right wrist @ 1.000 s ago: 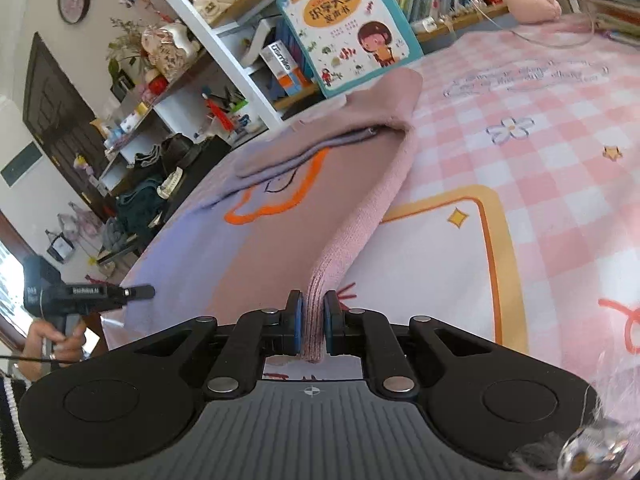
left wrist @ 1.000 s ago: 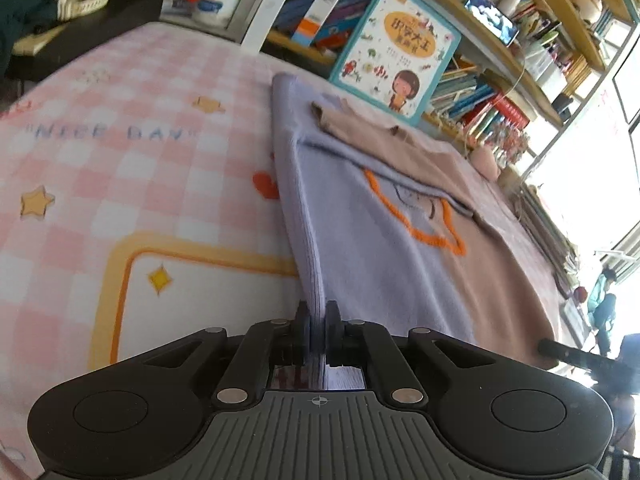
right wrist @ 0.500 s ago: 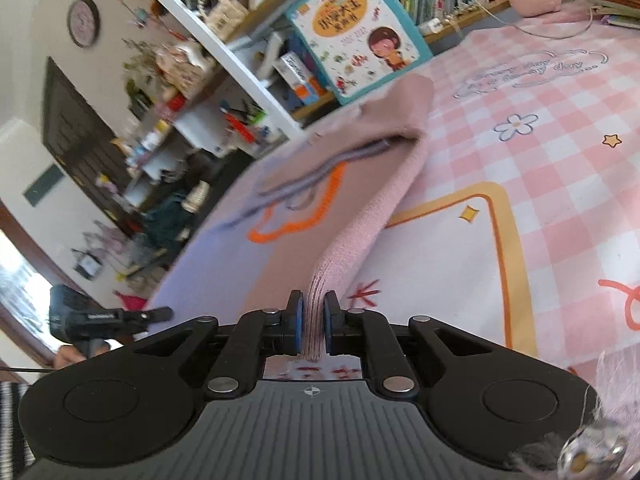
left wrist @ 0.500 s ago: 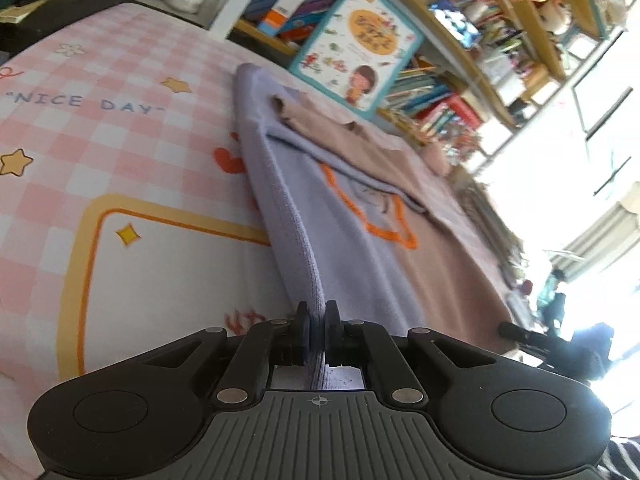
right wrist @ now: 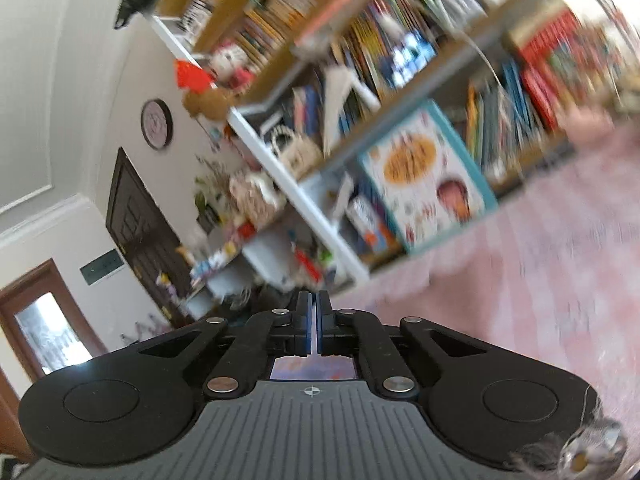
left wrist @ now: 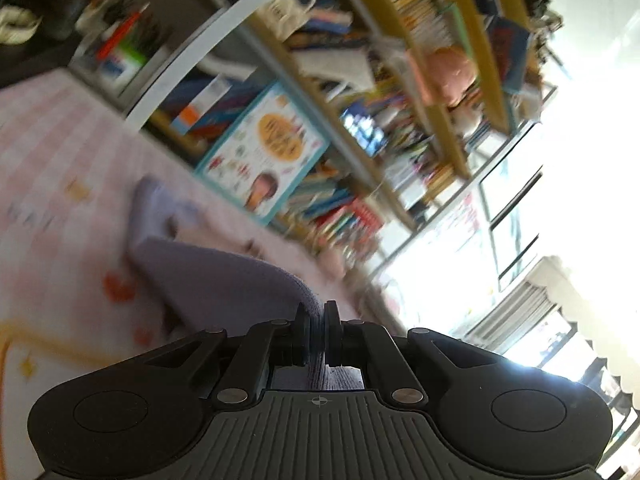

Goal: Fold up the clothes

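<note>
A: What lies near the bookshelf (right wrist: 360, 92)?

B: The pink checked bedspread (left wrist: 60, 152) runs to its foot, bare on both sides. The lilac garment (left wrist: 216, 280) rises off it, well short of the shelf.

A: And the grippers?

B: The left gripper (left wrist: 316, 320) is clamped on the garment's edge. The right gripper (right wrist: 312, 304) is closed; blurred, but seemingly nothing between its pads.

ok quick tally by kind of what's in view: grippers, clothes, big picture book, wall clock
grippers: 2 (left gripper shut on the garment, right gripper shut, nothing seen in it)
garment: 1
picture book: 1
wall clock: 1
total: 5
</note>
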Demonstrator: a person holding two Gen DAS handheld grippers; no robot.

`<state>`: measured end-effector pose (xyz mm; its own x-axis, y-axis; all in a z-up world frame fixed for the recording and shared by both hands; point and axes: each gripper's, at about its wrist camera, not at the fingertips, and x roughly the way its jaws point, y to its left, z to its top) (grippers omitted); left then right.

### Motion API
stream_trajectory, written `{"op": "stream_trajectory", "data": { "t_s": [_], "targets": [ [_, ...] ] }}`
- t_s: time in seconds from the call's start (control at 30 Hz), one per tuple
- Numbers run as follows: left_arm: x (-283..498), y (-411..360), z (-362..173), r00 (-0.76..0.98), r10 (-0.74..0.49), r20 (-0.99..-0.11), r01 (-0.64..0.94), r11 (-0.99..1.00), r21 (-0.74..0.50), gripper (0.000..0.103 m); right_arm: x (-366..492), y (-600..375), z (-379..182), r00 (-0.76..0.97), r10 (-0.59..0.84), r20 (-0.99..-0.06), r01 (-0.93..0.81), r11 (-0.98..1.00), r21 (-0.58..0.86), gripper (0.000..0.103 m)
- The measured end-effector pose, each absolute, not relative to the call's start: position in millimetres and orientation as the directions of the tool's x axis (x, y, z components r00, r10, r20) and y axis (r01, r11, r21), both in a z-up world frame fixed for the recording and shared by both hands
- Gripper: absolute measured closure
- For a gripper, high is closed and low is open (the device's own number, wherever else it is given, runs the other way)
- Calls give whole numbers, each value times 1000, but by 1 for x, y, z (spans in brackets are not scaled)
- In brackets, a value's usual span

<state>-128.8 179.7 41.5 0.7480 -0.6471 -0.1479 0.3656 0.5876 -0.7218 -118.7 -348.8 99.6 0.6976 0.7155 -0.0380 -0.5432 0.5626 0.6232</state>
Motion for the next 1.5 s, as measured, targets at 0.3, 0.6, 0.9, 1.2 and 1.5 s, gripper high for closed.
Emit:
{"op": "stream_trajectory", "data": {
  "t_s": [0.3,0.6,0.9,1.2,1.5],
  "targets": [
    [-135,174,18,710,-654,-260,326,633,-702,98,-110,-339,81,655,609,-447,-369,774,514,82],
    [-157,197,1,713,-611,-345,219,661,-718,98,-177,-338,30,509,627,-590,-286,770,571,68],
    [-161,201,-9,703,-613,-360,205,660,-723,98,-177,-330,9,431,690,-581,-229,706,670,68],
    [-170,207,-5,714,-638,-288,244,613,-752,98,-182,-332,45,471,747,-469,-352,647,676,97],
    [-107,214,25,764,-646,-3,325,388,-862,98,-116,-350,87,670,729,-137,-432,534,727,97]
  ]
}}
